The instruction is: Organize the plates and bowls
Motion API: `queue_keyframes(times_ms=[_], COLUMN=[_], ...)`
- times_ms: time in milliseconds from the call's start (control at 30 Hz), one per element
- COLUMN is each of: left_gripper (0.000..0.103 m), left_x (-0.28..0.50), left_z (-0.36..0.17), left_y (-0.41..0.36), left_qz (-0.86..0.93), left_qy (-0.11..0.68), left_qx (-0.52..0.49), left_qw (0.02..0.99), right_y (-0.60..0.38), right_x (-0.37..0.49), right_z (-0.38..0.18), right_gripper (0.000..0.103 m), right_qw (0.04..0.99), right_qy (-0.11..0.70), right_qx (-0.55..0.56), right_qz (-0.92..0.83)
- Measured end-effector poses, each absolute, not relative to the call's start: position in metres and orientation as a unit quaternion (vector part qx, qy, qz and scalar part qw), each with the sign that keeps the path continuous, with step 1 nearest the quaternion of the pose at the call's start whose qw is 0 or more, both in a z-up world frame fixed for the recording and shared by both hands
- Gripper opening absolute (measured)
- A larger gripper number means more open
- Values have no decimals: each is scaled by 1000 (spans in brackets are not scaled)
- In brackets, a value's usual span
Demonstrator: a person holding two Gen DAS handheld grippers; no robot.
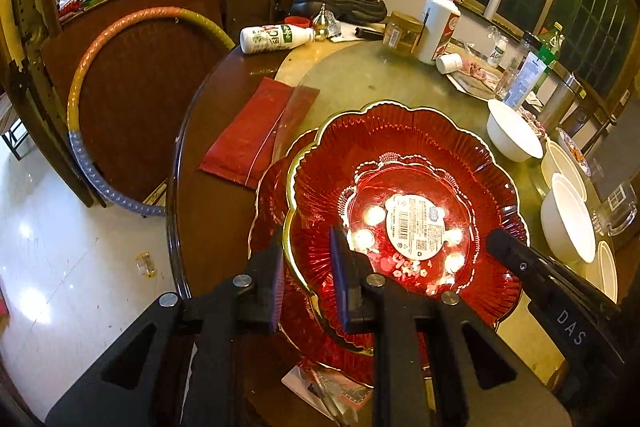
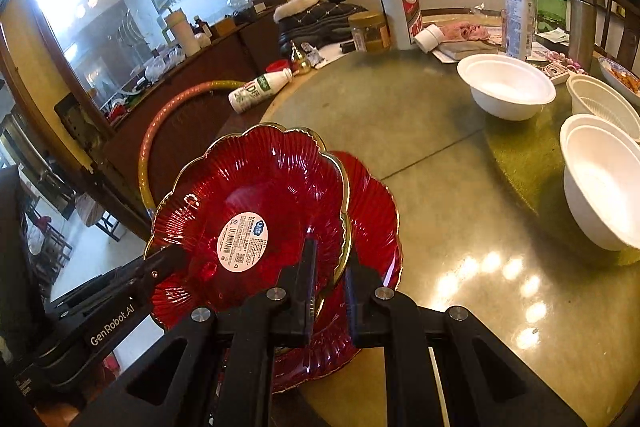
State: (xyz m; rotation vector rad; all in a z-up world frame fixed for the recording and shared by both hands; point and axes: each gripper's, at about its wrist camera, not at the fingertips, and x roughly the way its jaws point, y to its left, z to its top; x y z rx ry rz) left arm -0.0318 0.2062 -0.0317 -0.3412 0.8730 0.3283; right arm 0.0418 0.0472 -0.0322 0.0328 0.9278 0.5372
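Dark wood panelling and a mirrored sideboard stand behind the round table (image 2: pixel 460 195), whose near part reflects ceiling lamps. At the table's near left edge the red plate (image 2: pixel 256 195), scalloped and gold-rimmed with a white label in its middle, is held tilted over a second red plate (image 2: pixel 372 211) lying beneath it; most of the lower one is hidden, so whether the two touch cannot be told. The left gripper (image 1: pixel 310 279) has its fingers drawn narrow on the upper plate's rim, pads either side of the gold edge. The right gripper (image 2: pixel 328 283) pinches the opposite rim likewise, fingers close together. Each gripper shows only as a black tip in the other's view. Toward the table's right edge sit white bowls (image 2: pixel 506 85), some nested (image 2: pixel 604 179) and cut off by the frame. At the far edge a white bottle (image 2: pixel 400 9), a jar (image 2: pixel 369 31) and a lying milk bottle (image 2: pixel 260 87) crowd together; things behind them are hard to make out.
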Motion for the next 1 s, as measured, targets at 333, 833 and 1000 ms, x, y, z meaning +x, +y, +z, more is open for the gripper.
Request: queue_keyframes(times_ms=[333, 833, 1000], left_gripper=[19, 19, 19], left_x=[-30, -22, -21], left_z=[-45, -48, -47], left_y=[207, 198, 197], left_qz=[167, 169, 173], left_qy=[424, 433, 432], left_qx=[-151, -131, -121], left_qw=[877, 876, 877], right_y=[53, 48, 50], right_x=[46, 49, 50], right_z=[-47, -49, -49], right_gripper=[12, 12, 12], right_qw=[852, 852, 851], right_qy=[459, 466, 467], right_qx=[6, 3, -1], right_qz=[250, 240, 240])
